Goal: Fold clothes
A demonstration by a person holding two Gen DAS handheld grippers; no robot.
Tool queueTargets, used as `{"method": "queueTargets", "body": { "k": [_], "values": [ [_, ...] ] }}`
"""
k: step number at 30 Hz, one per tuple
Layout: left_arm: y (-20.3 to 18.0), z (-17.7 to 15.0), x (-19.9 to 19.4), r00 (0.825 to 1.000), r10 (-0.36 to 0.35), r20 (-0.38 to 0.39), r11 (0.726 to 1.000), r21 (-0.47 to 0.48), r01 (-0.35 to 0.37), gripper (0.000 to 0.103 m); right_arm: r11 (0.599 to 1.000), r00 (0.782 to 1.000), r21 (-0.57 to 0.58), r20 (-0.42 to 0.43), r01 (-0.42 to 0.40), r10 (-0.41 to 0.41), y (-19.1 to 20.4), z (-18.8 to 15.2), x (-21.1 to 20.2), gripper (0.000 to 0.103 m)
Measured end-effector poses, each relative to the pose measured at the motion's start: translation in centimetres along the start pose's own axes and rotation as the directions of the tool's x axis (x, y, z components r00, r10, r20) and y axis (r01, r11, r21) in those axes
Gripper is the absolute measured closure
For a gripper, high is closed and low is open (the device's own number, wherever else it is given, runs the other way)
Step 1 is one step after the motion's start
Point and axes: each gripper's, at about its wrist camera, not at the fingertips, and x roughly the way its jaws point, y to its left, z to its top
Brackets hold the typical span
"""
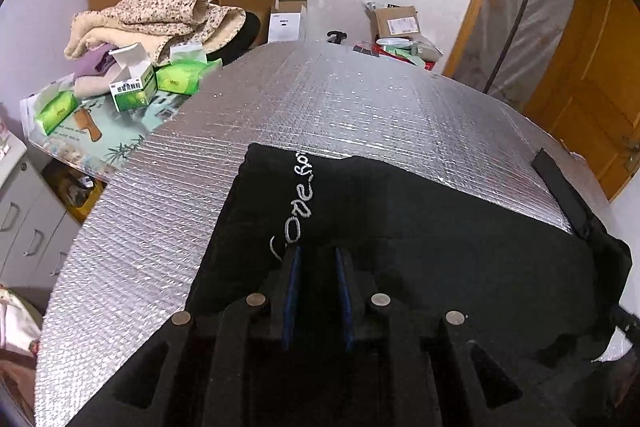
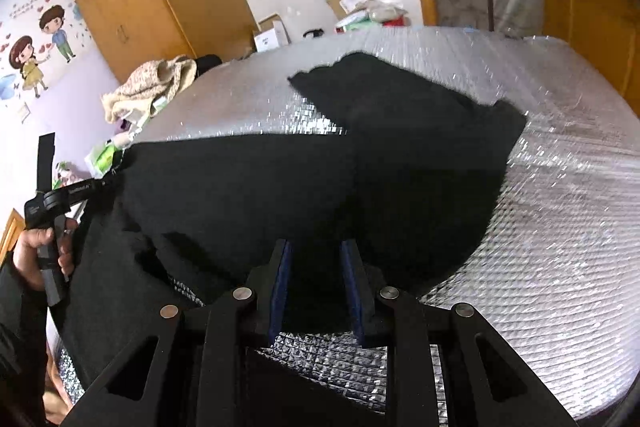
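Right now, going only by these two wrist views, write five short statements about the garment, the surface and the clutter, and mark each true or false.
1. The black garment lies on a silver quilted foil mat. True.
2. The garment bears white script lettering. True.
3. The garment is red with stripes. False: it is plain black apart from the lettering.
4. Green tissue packs sit beyond the mat's left edge, beside a speckled beige blanket. True.
5. The right gripper hangs over bare floor, away from the garment. False: its blue-padded fingers reach over the garment's near edge, black cloth showing between them.
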Motion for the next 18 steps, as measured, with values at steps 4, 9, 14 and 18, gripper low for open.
{"method": "queueTargets", "body": {
  "k": [4,9,14,18],
  "values": [
    [0.6,-1.4,-3.2,0.999,0.02,0.048,1.0,-0.01,-0.02,0.084,1.0,0.999,0.016,0.027,0.027,-0.028,-1.0,0.3,-1.1,0.076],
    [0.0,-5.5,-8.1,0.993,-0.068,0.098,0.998,0.022,0.066,0.084,0.997,0.998,0.069,0.052,0.041,-0.044,-2.3,-0.4,-2.4,0.076],
    [1.1,-10.9,-8.3,0.999,-0.033,0.015,0.999,-0.009,0.033,0.084,0.994,0.997,0.101,0.047,0.049,-0.054,-3.1,-2.0,-3.7,0.076],
    [2.7,-12.7,-9.6,0.998,-0.028,0.054,0.999,-0.043,0.031,0.085,0.993,0.998,0.103,0.022,0.052,-0.054,-3.3,-3.4,-4.0,0.076]
  ]
}}
